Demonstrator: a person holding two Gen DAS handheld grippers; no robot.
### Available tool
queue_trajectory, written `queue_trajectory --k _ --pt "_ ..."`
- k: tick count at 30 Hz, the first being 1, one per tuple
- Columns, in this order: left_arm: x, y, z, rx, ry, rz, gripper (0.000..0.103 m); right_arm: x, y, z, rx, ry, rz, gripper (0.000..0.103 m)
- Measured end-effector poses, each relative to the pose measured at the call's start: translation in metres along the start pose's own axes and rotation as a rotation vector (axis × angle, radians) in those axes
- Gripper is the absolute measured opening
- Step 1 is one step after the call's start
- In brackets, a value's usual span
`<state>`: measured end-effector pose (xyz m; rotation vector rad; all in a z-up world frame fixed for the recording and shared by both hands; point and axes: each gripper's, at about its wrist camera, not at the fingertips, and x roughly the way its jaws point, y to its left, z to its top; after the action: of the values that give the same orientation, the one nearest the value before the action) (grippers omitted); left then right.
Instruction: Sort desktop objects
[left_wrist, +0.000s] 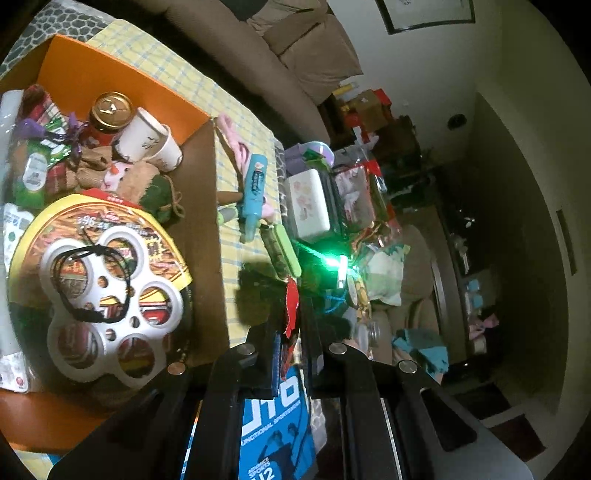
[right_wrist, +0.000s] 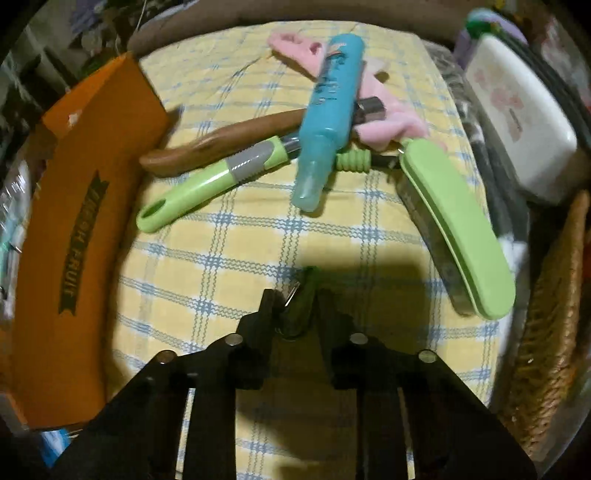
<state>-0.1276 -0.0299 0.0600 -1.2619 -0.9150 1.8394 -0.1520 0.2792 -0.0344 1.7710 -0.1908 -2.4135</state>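
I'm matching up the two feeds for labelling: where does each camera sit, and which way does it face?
Left wrist: on the left gripper, tilted sideways over the orange box of snacks, facing the cluttered room beyond; its black fingers pinch a red wrapper.
Right wrist: on the right gripper, looking down along the checked tablecloth; its fingers close on a small green item.
Shared: orange box, tablecloth, blue tube, green brush, white case.
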Motion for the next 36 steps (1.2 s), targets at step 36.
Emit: queue_trajectory --k 36 --pt "-0.062 0.092 0.132 -0.01 -0.047 0.428 0.007 0.004 0.242 0.104 -0.142 -0.036 0.414 0.004"
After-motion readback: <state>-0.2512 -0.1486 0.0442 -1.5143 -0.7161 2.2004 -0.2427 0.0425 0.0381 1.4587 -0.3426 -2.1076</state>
